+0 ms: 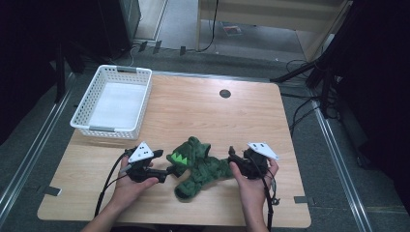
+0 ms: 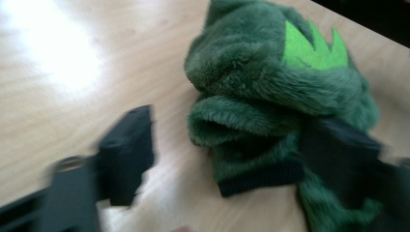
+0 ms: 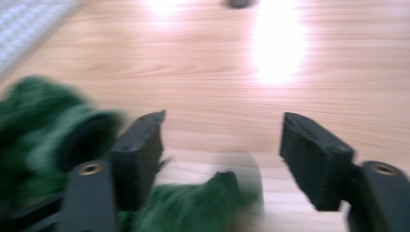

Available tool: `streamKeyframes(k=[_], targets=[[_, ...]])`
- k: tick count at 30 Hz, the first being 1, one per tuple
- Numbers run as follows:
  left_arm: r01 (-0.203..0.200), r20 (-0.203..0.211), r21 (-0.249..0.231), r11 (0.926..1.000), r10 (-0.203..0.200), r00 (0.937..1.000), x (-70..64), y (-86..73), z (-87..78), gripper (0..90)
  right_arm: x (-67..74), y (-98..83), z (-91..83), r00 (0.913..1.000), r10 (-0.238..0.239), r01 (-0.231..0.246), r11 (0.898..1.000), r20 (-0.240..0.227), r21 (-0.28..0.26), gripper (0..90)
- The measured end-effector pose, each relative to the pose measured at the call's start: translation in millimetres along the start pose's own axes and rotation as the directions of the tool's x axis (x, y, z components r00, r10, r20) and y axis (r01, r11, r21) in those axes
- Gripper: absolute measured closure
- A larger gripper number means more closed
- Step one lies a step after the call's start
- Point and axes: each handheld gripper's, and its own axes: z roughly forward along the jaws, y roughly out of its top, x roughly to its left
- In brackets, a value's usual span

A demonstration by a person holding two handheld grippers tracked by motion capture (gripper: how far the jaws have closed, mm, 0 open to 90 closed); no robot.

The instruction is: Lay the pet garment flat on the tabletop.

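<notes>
1. The hands and both grippers are seen nearest the camera at the table's near edge, in the high view. The left gripper [image 1: 168,173] is set at the left end of the green plush garment [image 1: 200,166]. The right gripper [image 1: 232,155] is set at its right end.
2. The table [image 1: 203,111] is the largest thing. The garment lies crumpled on its near middle, between the two grippers. The white basket [image 1: 81,116] stands well apart at the far left corner.
3. The garment [image 2: 270,96] is judged light, soft and floppy. It should sag and fold wherever it is not supported. The pile is likely grippy, not slippery, and breakage is no concern.
4. A ribbed cuff [image 2: 256,181] and light green felt spikes [image 2: 314,48] are seen. A firmer hold is judged likely at the cuff or a hem; the thick pile could slip out.
5. Left gripper [image 2: 232,159]: jaws are partly open with the cuff end between them; no clamping is visible, though the view is blurred.
6. Right gripper [image 3: 222,159]: jaws are spread wide. A tip of green fabric [image 3: 193,203] lies low between them, unpinched.
</notes>
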Motion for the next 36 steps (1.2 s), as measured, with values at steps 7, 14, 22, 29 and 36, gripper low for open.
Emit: streamKeyframes(k=[7,14,22,29,36], targets=[[-0.002,0.004,-0.023,0.9997,0.002,1.0,3.7,12.0,4.5,62.9,3.2,-8.5,-5.5,0.9747,-0.057,0.045,0.997,-0.216,-0.061,38.6],[0.093,0.046,-0.061,0.9939,-0.09,0.9949,22.8,30.7,3.8,90.0,40.0,-46.5,14.4,0.9138,-0.152,0.199,0.976,-0.377,0.09,54.2],[0.11,0.057,-0.084,0.9904,-0.105,0.9928,30.1,41.0,5.6,90.0,36.1,-47.3,1.5,0.9104,-0.151,0.203,0.975,-0.385,0.096,48.3],[0.133,0.069,-0.087,0.9873,-0.127,0.9895,35.5,40.3,1.0,90.0,69.7,1.4,5.8,0.817,-0.342,0.345,0.935,-0.464,-0.081,40.6],[0.17,0.034,-0.134,0.9763,-0.167,0.9854,46.1,34.0,-19.3,86.1,107.3,16.7,35.7,0.7303,-0.426,0.477,0.878,-0.534,-0.049,29.9]])
